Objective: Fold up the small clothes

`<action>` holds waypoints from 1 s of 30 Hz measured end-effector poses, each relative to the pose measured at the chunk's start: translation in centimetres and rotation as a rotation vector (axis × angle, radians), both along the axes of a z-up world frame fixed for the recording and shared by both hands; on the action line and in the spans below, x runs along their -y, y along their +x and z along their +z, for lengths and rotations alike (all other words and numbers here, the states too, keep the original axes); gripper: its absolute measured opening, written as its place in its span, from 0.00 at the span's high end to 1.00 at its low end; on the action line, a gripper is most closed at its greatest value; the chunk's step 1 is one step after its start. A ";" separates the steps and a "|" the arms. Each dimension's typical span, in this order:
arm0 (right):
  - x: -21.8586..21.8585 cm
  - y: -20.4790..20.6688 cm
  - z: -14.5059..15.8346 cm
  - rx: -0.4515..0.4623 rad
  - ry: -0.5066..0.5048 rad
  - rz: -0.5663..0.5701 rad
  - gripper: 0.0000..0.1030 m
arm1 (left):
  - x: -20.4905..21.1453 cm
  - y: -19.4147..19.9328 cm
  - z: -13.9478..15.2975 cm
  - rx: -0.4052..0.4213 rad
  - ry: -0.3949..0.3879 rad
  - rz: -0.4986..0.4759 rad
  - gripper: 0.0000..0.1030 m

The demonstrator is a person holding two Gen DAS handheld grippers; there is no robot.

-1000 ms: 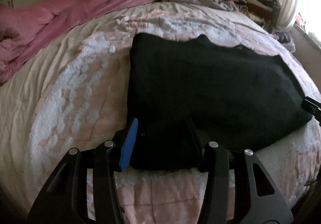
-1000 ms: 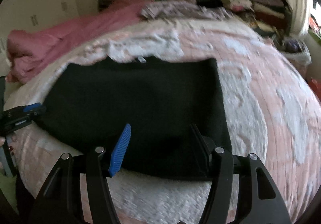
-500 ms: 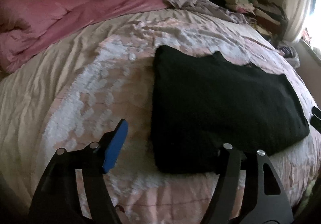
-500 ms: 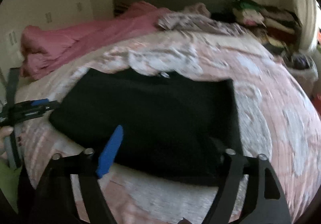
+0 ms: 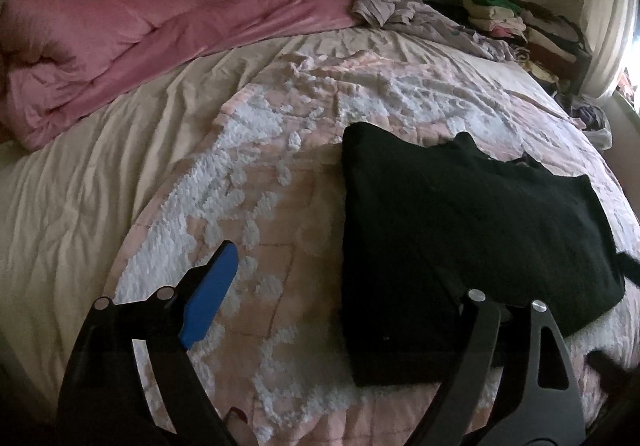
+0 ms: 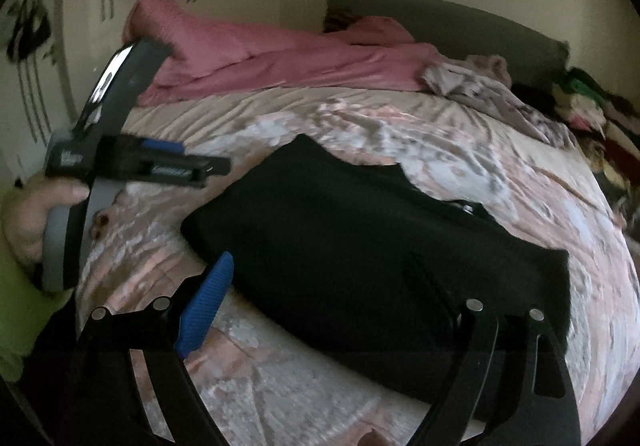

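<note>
Both tools opening; black garment (image 5: pixel 460 238) lies free; blanket (image 5: pixel 248 206) bare leftward.

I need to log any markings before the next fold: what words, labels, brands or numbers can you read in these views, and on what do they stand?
None can be read.
Left tool's grey body: a small pale marking, too blurred to read.
Folded black knit garment: a small pale tag at its neck edge, too small to read.
Pink and white textured bedspread: a pattern only, no text.
</note>
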State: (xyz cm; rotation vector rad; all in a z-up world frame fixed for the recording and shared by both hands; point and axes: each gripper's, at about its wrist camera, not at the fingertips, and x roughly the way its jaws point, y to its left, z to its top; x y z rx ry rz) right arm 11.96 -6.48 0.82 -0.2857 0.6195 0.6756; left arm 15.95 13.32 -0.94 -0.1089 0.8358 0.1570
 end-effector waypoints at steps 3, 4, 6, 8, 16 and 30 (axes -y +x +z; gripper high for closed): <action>-1.6 -0.3 -1.0 0.008 -0.039 0.035 0.17 | -0.3 0.7 -0.4 -0.010 -0.001 0.005 0.20; -2.0 -0.4 -1.2 0.007 -0.049 0.044 0.17 | -0.4 1.0 -0.6 -0.014 -0.006 0.007 0.19; -2.7 -0.4 -2.0 0.006 -0.070 0.062 0.17 | -0.5 1.6 -0.8 -0.022 -0.007 0.008 0.19; -3.3 -0.4 -2.7 0.003 -0.094 0.075 0.17 | -0.6 2.4 -1.2 -0.037 -0.019 0.006 0.19; -5.8 -0.4 -5.3 0.014 -0.182 0.129 0.17 | -1.1 6.0 -2.2 -0.078 -0.097 -0.010 0.19; -10.7 0.9 -8.2 0.192 -0.356 0.120 0.31 | -1.5 9.0 -4.7 -0.136 -0.198 -0.039 0.19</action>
